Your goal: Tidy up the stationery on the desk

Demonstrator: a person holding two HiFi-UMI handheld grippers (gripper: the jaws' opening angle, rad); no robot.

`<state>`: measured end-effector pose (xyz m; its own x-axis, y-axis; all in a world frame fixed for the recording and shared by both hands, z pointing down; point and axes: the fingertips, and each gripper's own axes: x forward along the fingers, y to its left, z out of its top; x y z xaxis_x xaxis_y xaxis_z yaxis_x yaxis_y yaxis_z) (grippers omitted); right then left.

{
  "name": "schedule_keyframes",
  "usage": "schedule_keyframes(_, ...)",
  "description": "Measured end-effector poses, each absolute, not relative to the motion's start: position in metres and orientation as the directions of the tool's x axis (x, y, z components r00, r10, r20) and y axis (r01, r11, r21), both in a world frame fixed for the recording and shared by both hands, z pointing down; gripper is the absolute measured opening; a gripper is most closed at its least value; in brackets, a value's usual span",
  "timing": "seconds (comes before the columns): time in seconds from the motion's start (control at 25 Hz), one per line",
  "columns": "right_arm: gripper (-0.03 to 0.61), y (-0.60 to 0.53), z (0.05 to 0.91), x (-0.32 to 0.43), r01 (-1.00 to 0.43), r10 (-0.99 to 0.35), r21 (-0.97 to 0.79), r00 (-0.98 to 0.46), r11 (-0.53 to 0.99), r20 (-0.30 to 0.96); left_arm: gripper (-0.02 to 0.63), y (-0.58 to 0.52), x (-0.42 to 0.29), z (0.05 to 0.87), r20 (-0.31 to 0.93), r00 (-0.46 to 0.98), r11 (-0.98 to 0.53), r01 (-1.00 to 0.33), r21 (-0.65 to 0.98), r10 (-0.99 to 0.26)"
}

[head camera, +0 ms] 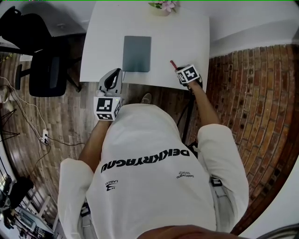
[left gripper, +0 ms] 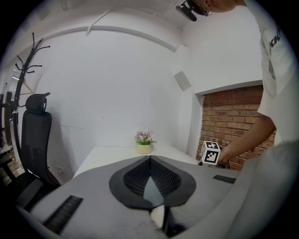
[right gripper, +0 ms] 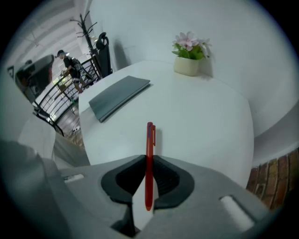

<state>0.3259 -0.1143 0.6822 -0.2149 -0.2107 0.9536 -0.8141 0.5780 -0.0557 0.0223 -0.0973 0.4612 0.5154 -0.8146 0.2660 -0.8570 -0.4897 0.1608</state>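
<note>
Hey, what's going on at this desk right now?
A person at a white desk holds a gripper in each hand. The right gripper is closed on a red pen near the desk's front edge. The left gripper is shut and empty, held at the front edge. A grey notebook lies on the desk, a flower pot at the back.

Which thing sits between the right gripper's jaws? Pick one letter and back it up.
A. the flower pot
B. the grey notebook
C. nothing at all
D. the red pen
D: in the right gripper view the red pen runs between the jaws of the right gripper, which close on it, while the grey notebook and the flower pot sit farther off on the desk.
</note>
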Motion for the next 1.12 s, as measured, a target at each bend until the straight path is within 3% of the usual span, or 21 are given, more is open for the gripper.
schedule_keyframes(0.32,0.049,-0.141,0.662,0.292,-0.903,-0.261,-0.285,-0.373,0.320,0.890,-0.003,-0.094,0.011,0.460,0.266,0.494,-0.473,-0.869,0.141,-0.828)
schedule_keyframes(0.64,0.051,-0.169,0.654,0.259,-0.860,-0.339,-0.507,-0.493,0.053,0.801,-0.003,-0.092,-0.002,0.461,0.275,0.474,-0.454,-0.881,0.136,-0.837)
schedule_keyframes(1.12,0.051,-0.204,0.672,0.220,-0.788,-0.360,-0.606,-0.537,-0.108,0.763,-0.002,-0.092,-0.010,0.464,0.295,0.457,-0.442,-0.889,0.121,-0.839)
